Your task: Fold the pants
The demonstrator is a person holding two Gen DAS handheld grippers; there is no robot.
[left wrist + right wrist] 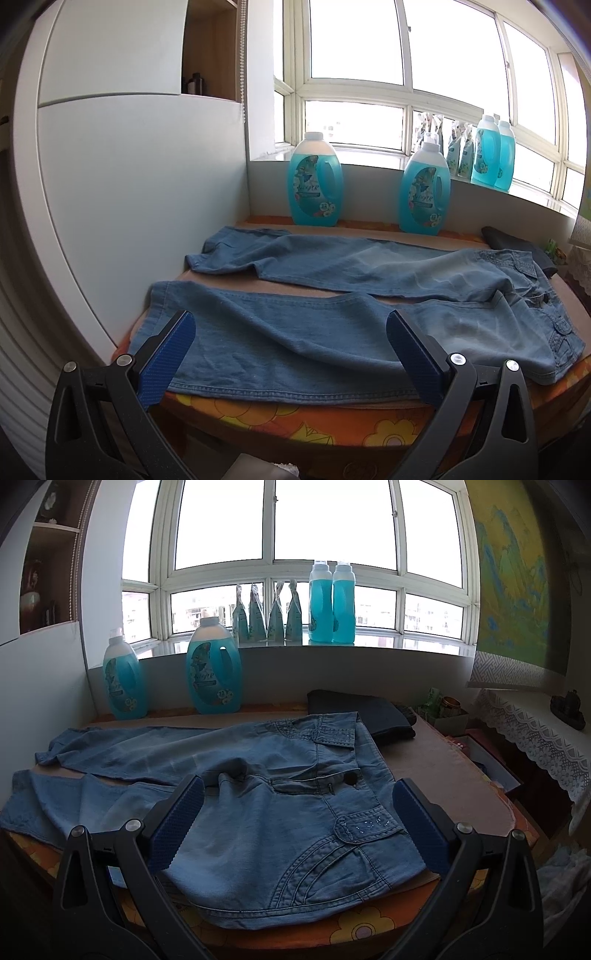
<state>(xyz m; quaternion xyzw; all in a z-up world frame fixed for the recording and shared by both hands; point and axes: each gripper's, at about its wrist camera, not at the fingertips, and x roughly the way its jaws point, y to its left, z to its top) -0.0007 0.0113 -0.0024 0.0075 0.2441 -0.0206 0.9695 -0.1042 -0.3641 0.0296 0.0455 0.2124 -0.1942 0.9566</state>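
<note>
White cabinet point(140, 177) at far left, against the table point(295, 421) edge. Jeans point(332, 325) lie spread flat on the table, legs pointing left, apart from each other, waist at right. Left gripper point(290, 323) hovers over the near leg, jaws wide apart, holding nothing. Two blue bottles point(316, 181) stand at the table's back edge behind the far leg; two more on the sill point(332, 648), pouches point(267, 614) beside them.

Right gripper point(297, 788) sits over the waist and seat area, jaws spread, empty; near pocket flap point(365, 827) between its fingers point(421, 823). Dark folded cloth point(369, 712) lies just behind the waistband, touching or nearly so. Lace-covered shelf point(535, 723) at far right, yellow painting point(513, 568) above it.
</note>
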